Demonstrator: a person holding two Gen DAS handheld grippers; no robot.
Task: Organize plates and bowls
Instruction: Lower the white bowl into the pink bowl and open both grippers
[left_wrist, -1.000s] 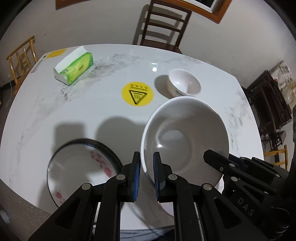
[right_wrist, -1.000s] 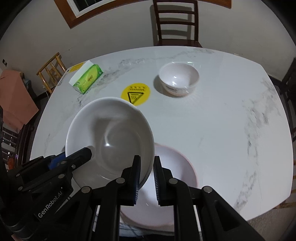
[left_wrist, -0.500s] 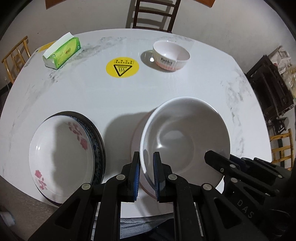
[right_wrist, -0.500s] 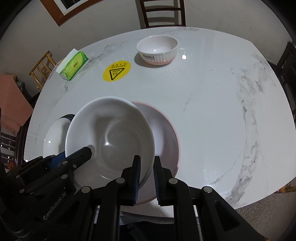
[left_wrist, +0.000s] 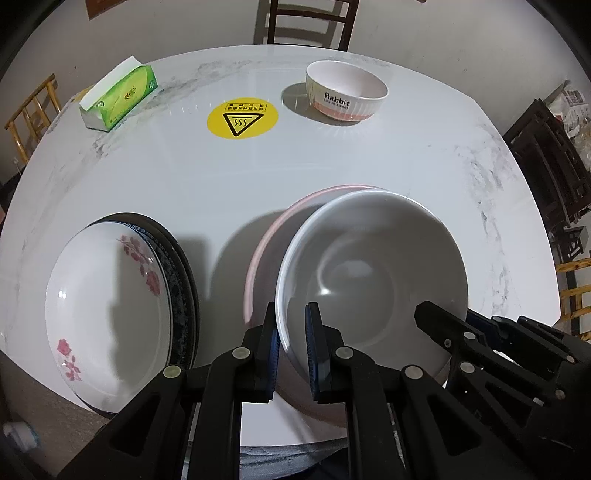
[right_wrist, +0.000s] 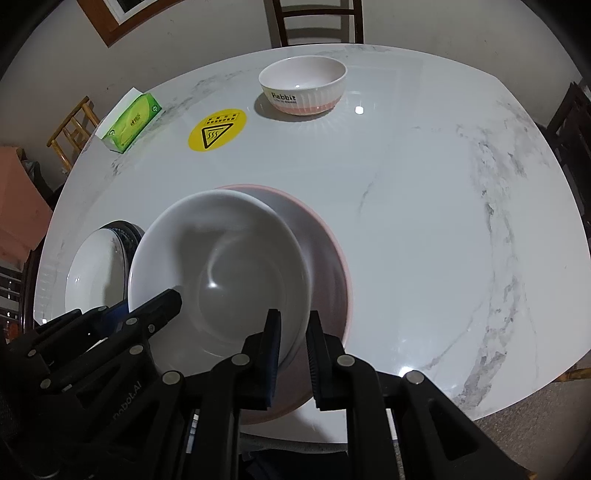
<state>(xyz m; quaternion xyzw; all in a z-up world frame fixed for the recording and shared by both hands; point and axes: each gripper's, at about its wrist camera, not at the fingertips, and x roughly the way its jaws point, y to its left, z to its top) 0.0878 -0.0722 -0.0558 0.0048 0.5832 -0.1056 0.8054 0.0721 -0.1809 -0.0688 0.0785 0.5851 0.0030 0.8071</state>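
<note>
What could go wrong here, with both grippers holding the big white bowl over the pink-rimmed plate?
1. The left gripper and right gripper each pinch only the thin rim of the large white bowl; an uneven release could tip it.
2. The bowl sits off-centre over the pink-rimmed plate, so it may land on the plate's rim and rock.
3. The floral plate lies close beside the left gripper and could get knocked.

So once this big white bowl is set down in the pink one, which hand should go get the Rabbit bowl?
Probably right: the Rabbit bowl stands beyond the right gripper, with the white bowl toward the left gripper.
</note>
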